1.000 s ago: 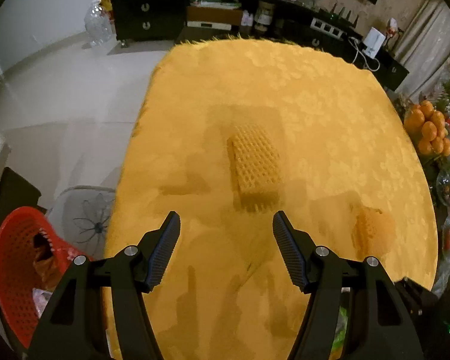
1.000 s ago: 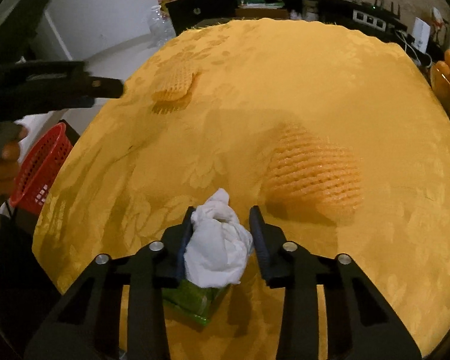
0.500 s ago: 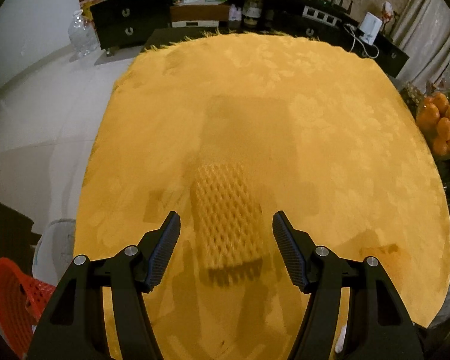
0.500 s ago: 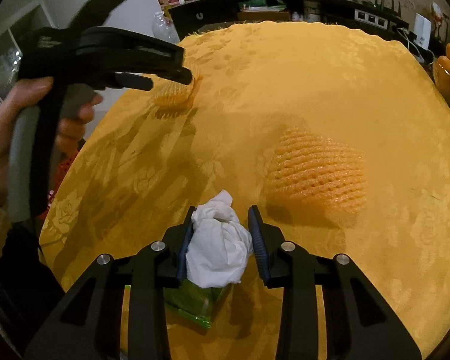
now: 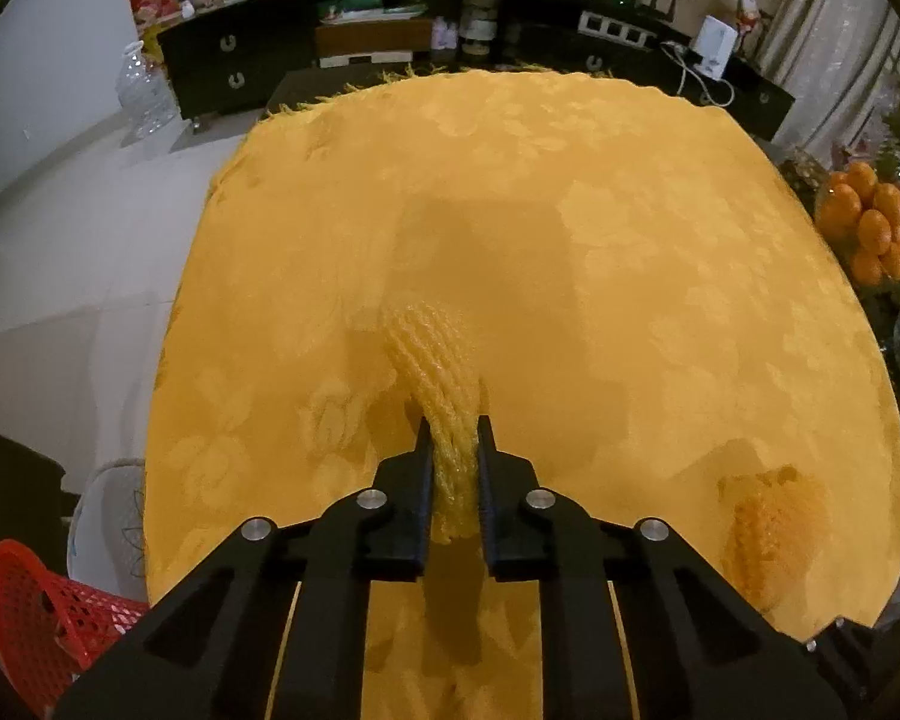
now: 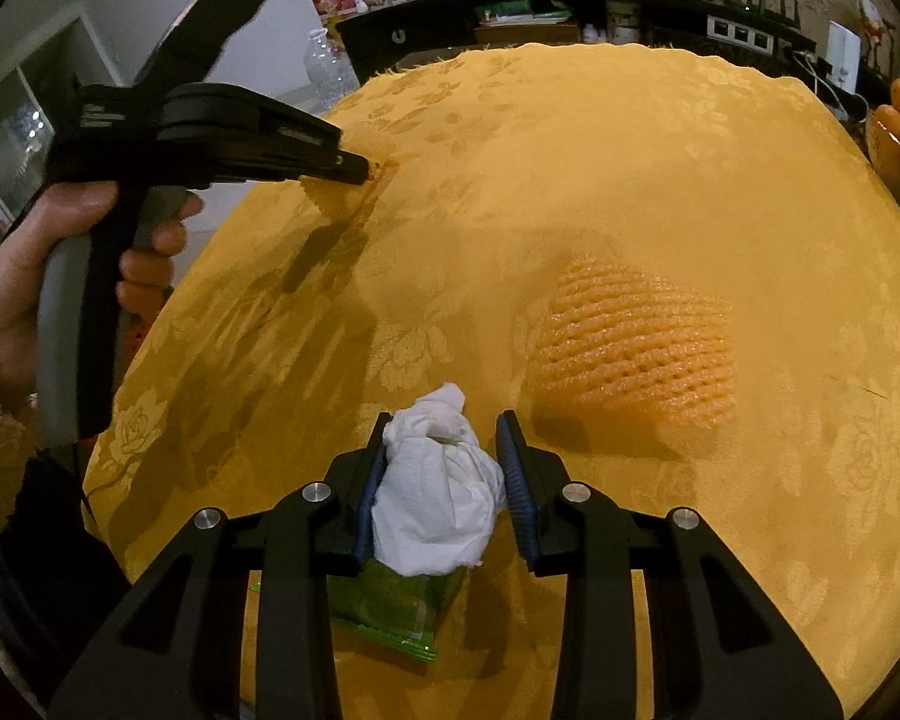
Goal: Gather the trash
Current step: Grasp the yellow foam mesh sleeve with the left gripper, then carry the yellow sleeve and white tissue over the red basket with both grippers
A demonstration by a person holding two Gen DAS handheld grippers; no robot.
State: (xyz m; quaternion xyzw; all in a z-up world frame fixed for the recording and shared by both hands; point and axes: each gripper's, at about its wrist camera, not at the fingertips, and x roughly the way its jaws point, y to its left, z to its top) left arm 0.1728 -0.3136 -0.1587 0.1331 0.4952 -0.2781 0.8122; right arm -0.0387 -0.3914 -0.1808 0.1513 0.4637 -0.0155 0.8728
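My left gripper (image 5: pixel 455 438) has just closed, pinching a ribbed yellow foam net (image 5: pixel 435 360) into a narrow pleat on the gold damask tablecloth (image 5: pixel 630 276). My right gripper (image 6: pixel 444 468) clamps a crumpled white tissue (image 6: pixel 435 498) over a green wrapper (image 6: pixel 390 606). Only its view shows a second net (image 6: pixel 636 342) clearly, beside it; the left view alone shows the red basket (image 5: pixel 36 618).

My left gripper (image 5: pixel 455 441) came in over the yellow foam net (image 5: pixel 432 354) on the left of the table; its jaws have just closed, pinching the net's near end into a narrow bunch.
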